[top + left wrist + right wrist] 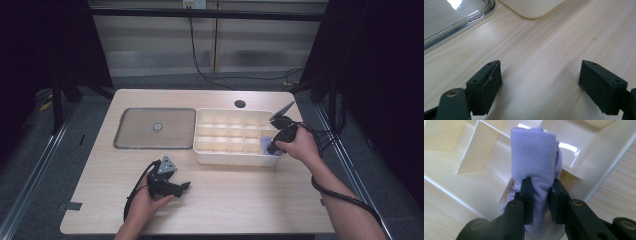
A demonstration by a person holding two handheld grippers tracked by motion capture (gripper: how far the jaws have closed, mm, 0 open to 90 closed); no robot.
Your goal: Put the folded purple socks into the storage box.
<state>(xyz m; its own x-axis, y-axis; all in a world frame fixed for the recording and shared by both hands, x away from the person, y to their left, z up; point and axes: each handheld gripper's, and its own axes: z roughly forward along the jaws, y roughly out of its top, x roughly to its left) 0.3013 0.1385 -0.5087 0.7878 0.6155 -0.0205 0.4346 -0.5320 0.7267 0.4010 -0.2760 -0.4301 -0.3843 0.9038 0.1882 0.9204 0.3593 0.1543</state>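
- my right gripper (540, 202) pinches a rolled lilac cloth (535, 162), holding it over a corner compartment of the cream divided tray (232, 158).
- my left gripper (540, 87) rests low on the wooden table (544, 50), jaws wide apart with nothing between them, near the clear lid (131, 141).

Left gripper (186, 186) lies low, jaws wide (nothing between); right gripper (541, 195) angled down, clamped.

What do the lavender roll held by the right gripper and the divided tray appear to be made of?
Lavender roll: soft knit fabric, matte, showing fine ribbed weave; probably a sock or cloth. Divided tray: cream plastic, smooth and glossy, with light reflections on thin moulded walls.
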